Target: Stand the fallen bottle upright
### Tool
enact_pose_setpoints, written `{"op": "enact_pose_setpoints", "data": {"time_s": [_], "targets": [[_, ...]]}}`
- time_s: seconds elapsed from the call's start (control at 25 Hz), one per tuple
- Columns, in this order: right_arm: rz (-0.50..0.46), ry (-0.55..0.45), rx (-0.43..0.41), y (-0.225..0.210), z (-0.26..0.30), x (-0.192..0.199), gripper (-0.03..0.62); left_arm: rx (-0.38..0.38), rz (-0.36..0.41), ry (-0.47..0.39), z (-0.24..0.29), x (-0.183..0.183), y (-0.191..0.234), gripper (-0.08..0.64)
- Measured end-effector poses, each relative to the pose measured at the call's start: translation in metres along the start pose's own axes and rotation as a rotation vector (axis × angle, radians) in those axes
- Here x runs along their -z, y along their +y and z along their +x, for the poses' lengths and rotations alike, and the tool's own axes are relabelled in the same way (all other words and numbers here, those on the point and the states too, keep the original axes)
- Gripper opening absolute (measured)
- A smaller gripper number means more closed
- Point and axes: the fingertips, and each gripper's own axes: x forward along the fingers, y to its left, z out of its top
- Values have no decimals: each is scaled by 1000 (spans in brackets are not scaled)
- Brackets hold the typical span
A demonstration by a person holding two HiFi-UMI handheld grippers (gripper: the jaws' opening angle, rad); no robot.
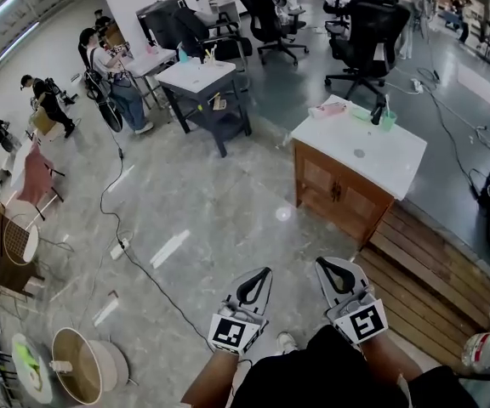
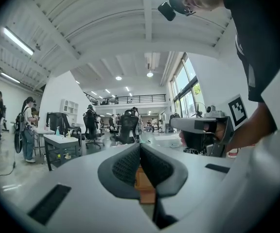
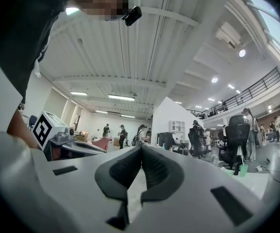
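Both grippers are low in the head view, held out over the grey floor, well short of the wooden cabinet [image 1: 339, 189] with a white top [image 1: 398, 155]. On that top a pale pink object [image 1: 326, 109] lies flat, beside a dark upright bottle [image 1: 378, 109] and a green cup [image 1: 389, 121]. I cannot tell from here whether the pink object is the fallen bottle. My left gripper [image 1: 264, 272] [image 2: 140, 145] is shut with nothing between its pads. My right gripper [image 1: 322, 263] [image 3: 141, 147] is shut and empty too. The green cup [image 3: 243, 169] also shows far off in the right gripper view.
A wooden plank platform [image 1: 432, 270] lies right of the cabinet. Black office chairs [image 1: 368, 32] and a dark table [image 1: 201, 82] stand further back. People work at the left wall. A black cable [image 1: 126, 245] crosses the floor. Round baskets [image 1: 79, 364] sit at bottom left.
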Motion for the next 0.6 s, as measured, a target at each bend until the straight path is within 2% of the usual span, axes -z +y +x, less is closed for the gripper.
{"op": "enact_pose_setpoints", "data": {"time_s": [0.28,0.6], "targets": [[-2,45,32,-33,24,20,17,7,-12,3,38,2,28,15],[-11,62,50,-102,78,35,17,-14,1,6,113,-4,77,24]]}}
